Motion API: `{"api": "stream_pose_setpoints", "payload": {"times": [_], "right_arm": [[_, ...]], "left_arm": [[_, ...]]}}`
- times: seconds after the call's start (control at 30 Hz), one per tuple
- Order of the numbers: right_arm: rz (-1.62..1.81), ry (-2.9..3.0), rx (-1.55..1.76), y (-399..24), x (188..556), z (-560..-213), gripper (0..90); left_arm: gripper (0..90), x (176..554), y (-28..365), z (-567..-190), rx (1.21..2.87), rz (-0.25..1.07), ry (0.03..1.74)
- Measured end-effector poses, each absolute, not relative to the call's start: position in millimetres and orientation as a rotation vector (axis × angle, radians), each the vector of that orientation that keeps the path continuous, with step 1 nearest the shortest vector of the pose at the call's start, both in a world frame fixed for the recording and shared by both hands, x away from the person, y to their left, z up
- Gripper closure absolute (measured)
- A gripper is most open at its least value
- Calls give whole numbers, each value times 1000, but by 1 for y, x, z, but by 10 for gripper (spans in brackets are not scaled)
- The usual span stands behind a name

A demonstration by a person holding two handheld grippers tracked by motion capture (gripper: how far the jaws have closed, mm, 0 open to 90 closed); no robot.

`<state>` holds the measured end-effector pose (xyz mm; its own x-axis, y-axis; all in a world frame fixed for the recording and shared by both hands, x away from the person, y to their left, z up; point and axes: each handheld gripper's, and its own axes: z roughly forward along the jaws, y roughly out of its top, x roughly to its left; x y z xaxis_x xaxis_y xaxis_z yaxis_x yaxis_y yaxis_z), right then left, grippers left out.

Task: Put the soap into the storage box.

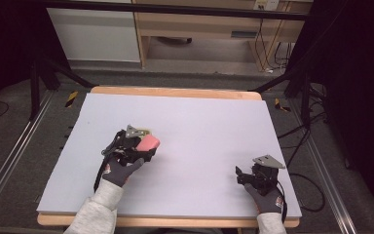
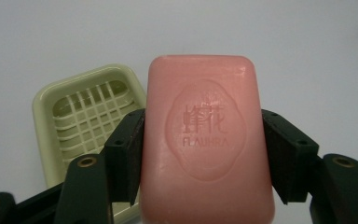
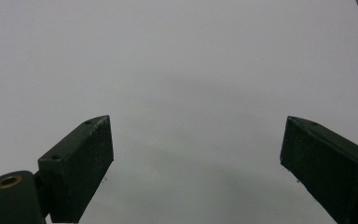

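Between the two black jaws of the left gripper (image 2: pixel 204 154) sits a pink bar of soap (image 2: pixel 206 140), and the jaws press on its two long sides, so this gripper is closed on the soap. From the high view the soap (image 1: pixel 149 142) sticks out past the front of the left gripper (image 1: pixel 143 146), up off the white table (image 1: pixel 204 126). Just behind the soap and a bit to the left, as this gripper looks at it, lies a pale green soap dish (image 2: pixel 86 116) with a grid of slots in its bottom. The dish is empty and lies flat on the table. I think the soap is hard and a little heavy for its size, with a smooth top that has letters pressed into it. It could be slippery, so a squeeze on the flat long sides, near the middle, looks like the best place to hold it. A hold on the round corners may let it pop out. A very hard squeeze could leave dents in it. I guess the soap may go into the dish, but no one has said so. Far off to the side, the right gripper (image 3: pixel 196 158) has its jaws wide apart with nothing between them, low over bare table near the front edge (image 1: pixel 250 176).
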<state>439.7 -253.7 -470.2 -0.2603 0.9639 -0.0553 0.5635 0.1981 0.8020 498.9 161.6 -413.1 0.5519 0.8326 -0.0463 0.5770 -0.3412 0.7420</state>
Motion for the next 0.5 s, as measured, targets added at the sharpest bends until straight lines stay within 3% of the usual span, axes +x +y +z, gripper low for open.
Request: {"api": "stream_pose_setpoints", "payload": {"times": [0.5], "right_arm": [[912,1904,1424,-253,440,-470,97]], "left_arm": [[373,513,180,-415,2027,471,1196]]}}
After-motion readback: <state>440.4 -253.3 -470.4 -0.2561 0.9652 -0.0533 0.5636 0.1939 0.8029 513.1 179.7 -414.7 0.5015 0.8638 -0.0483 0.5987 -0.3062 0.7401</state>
